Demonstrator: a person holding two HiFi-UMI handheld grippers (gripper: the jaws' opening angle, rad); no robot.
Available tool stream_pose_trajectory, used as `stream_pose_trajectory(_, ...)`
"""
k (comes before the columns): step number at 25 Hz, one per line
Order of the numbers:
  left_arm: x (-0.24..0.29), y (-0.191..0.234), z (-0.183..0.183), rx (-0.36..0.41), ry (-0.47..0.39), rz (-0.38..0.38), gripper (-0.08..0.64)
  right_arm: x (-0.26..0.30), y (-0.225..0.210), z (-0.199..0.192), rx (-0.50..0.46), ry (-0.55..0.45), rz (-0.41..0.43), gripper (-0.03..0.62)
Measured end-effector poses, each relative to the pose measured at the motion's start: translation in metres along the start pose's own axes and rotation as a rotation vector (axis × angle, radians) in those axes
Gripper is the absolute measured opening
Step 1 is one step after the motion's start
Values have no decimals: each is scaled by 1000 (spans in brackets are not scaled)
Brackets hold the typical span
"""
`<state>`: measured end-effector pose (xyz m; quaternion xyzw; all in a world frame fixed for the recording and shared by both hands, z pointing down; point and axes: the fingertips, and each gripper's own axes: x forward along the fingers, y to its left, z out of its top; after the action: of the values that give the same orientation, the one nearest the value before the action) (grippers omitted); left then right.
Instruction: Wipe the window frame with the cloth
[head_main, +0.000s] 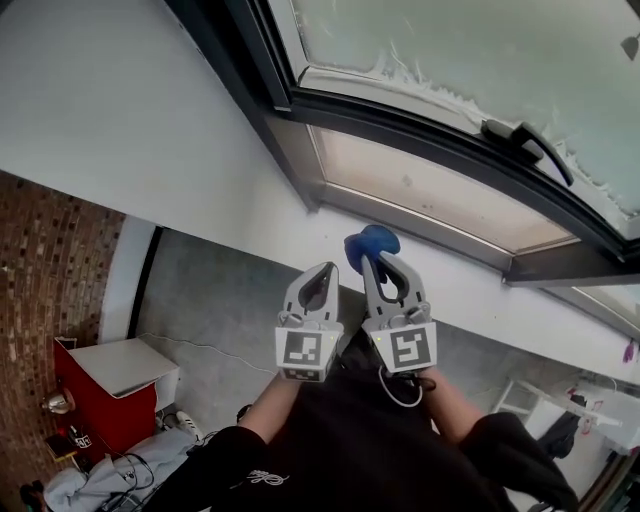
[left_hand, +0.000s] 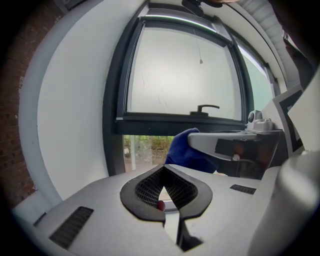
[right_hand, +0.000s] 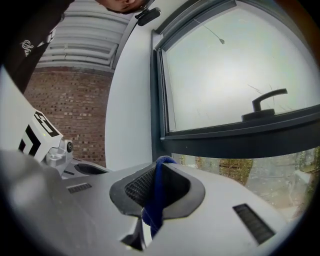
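The window fills the upper right of the head view, and its dark window frame (head_main: 400, 118) runs diagonally from top centre down to the right edge. The white wall (head_main: 120, 110) spreads across the left beneath it. A black handle (head_main: 527, 146) juts from the frame at the upper right.

You hold both grippers side by side at the lower centre, well short of the frame. Your left gripper (head_main: 324, 270) has its jaws brought together at the tips with nothing between them. Your right gripper (head_main: 380, 264) is clamped on the blue cloth (head_main: 371, 245), which bunches up above its tips against the wall, touching no part of the window.

The risk I see is the grip. In the right gripper view only a narrow fold of cloth runs between the pads, so dragging it hard along the frame could pull it free. The bunched end could also catch on the handle. With the grippers this close together, they may knock as you reach.
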<state>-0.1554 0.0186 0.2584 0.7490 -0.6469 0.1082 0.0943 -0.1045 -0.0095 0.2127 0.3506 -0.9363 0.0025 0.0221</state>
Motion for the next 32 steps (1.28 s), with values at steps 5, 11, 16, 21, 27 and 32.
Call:
stream_pose_trajectory(5,7,8,6,7,4,48,4,16,-9,-7,6,6,47,21)
stream_pose_trajectory(11,10,26,-5,9,65,62,3,41,-3,-15,3,24,74,21)
stream_pose_trajectory(16,21,53,-4,-15,56,30,4,79,-2,-18,54,18,24,21)
stream_pose_trajectory(21,46,85,5,-17,0,-1,3,129,-10,-19,57,-2,-49,21)
stream_pose_trajectory(27,66,122,6,-32,12,-44,3,175,-11,-28,72,34,-114,21)
stream_pose_trajectory(32,81,143,-11,-72,34,-109,5,191,-11,-35,56,68,-185,21)
